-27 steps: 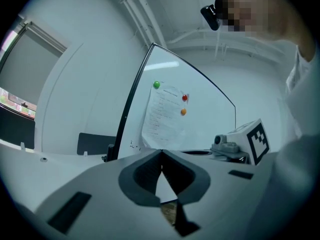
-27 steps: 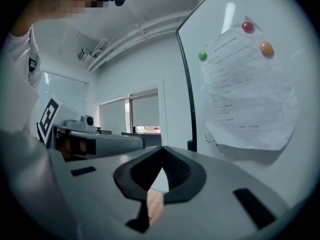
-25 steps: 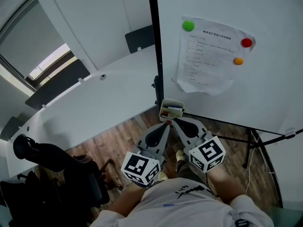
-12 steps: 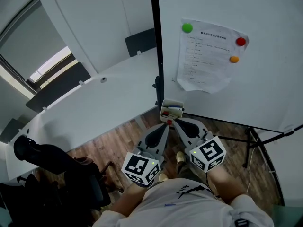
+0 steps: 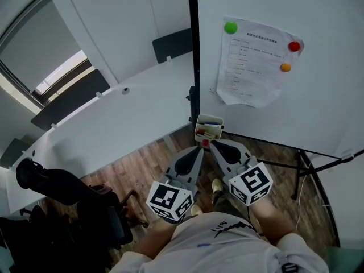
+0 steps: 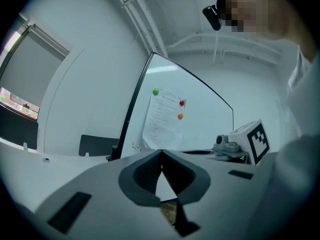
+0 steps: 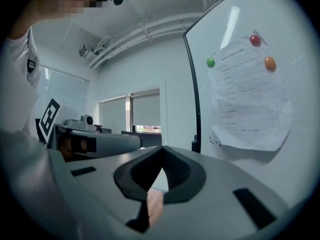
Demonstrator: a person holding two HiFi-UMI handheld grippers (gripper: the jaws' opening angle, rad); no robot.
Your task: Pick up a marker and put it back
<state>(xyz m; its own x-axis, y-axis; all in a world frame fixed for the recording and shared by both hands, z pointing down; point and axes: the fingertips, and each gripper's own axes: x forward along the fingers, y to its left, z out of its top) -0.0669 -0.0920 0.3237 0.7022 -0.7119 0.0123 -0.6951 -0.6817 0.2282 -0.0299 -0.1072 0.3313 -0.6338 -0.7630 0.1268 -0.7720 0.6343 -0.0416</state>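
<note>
- The fingers (image 6: 140, 176) of my left gripper (image 6: 161, 153) are pressed together at the tips, with nothing between them.
- The fingers (image 7: 185, 176) of my right gripper (image 7: 162, 149) meet at the tips in the same way and hold nothing.
- At the far left of the head view, a black office chair (image 5: 62, 189) stands on the wooden floor (image 5: 142, 166). It is beside a long white desk (image 5: 114, 124) that runs up toward the dark edge of the whiteboard (image 5: 318, 112).
- I hold both grippers low in front of the body, side by side. Their tips are close to each other and point toward the foot of the board.
- Just beyond the tips, a small white holder (image 5: 209, 117) sits at the board's lower left corner.
- The markers (image 5: 208, 133) lie inside the holder. I think one is blue and one is red, but they are too small for me to be sure.
- A small red spot (image 5: 205, 143) shows between the two gripper tips, just below the holder. I cannot tell what it is.
- Further right, a printed sheet of paper (image 5: 253, 61) hangs on the whiteboard, its lower edge curling away.
- A green magnet (image 5: 230, 27) is at the sheet's top left, a red magnet (image 5: 294, 46) at its top right, and an orange magnet (image 5: 285, 67) just under the red one.
- Below the board on the right, the black legs of its stand (image 5: 296, 172) rest on the floor.
</note>
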